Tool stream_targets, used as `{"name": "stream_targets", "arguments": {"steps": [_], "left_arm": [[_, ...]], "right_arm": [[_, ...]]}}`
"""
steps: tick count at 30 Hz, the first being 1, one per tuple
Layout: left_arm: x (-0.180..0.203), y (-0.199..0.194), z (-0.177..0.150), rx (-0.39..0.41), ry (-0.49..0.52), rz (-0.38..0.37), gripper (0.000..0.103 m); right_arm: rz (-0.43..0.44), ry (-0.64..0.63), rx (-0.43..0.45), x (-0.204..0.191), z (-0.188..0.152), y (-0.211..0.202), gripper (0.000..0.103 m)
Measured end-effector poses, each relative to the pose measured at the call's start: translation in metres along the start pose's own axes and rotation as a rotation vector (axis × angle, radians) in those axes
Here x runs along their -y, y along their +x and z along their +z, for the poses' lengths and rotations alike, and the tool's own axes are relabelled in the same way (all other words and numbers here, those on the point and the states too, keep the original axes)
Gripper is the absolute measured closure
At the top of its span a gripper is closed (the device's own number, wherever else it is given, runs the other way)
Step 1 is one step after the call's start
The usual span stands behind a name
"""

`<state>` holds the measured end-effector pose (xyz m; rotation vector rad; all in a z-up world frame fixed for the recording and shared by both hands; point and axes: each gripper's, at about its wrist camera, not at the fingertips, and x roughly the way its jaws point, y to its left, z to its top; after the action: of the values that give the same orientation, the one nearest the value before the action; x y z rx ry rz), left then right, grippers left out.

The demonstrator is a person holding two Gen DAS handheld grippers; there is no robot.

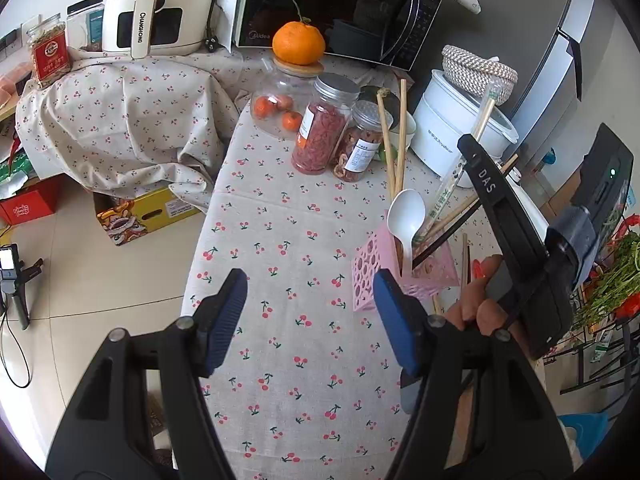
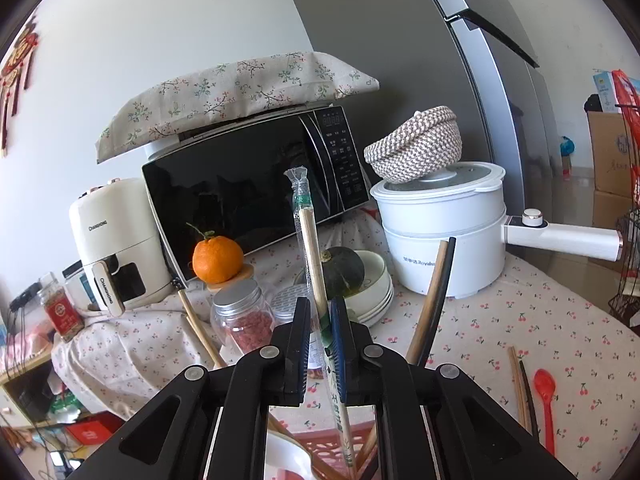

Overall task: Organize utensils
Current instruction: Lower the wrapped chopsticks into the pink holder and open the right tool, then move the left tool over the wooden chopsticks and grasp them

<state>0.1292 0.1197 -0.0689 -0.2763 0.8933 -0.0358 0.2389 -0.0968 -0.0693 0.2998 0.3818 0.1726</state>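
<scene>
The right gripper (image 2: pixel 320 340) is seen nearly closed around wrapped chopsticks (image 2: pixel 308 240), whose long axis stands almost upright, the lower end already lying within the pink utensil holder (image 1: pixel 366 268) directly beneath; whether the pads press cannot be told. The left gripper (image 1: pixel 310 316) is held wide open and empty just beside the holder.

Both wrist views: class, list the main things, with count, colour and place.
holder: one, pink, on tablecloth
spoon: one, white, in holder
wrapped chopsticks: one pair, wooden, in holder
red spoon: one, red, on tablecloth
jars: two, silver-lidded, mid-table
orange: one, orange, on jar lid
microwave: one, black, at back
electric pot: one, white, beside microwave
left claw: one, black-blue, open above tablecloth
right claw: one, black-blue, around wrapped chopsticks
</scene>
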Motion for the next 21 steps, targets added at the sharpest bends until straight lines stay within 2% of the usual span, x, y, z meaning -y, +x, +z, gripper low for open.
{"name": "stream_targets", "arguments": {"steps": [2,5,7,10,13,17,21], "left_arm": [[0.0,0.002,-0.001,-0.012,-0.007,-0.009,0.037],[0.001,0.005,-0.003,-0.039,-0.015,-0.03,0.037],[0.004,0.005,-0.005,-0.048,-0.012,-0.036,0.037],[0.01,0.004,-0.008,-0.052,0.006,-0.044,0.035],[0.016,0.003,-0.012,-0.055,0.018,-0.05,0.025],[0.026,0.006,-0.019,-0.078,0.039,-0.04,0.019],[0.036,0.012,-0.027,-0.103,0.062,-0.024,0.014]], "right_arm": [[0.025,0.018,-0.031,0.005,0.003,-0.006,0.087],[0.056,0.038,-0.076,0.011,0.012,-0.017,0.077],[0.073,0.047,-0.103,0.017,0.019,-0.027,0.063],[0.066,0.049,-0.138,0.028,0.03,-0.045,0.049],[0.043,0.03,-0.174,0.041,0.037,-0.064,0.032],[-0.011,-0.012,-0.258,0.063,0.035,-0.08,0.025],[-0.066,0.002,-0.346,0.095,0.025,-0.09,0.018]]}}
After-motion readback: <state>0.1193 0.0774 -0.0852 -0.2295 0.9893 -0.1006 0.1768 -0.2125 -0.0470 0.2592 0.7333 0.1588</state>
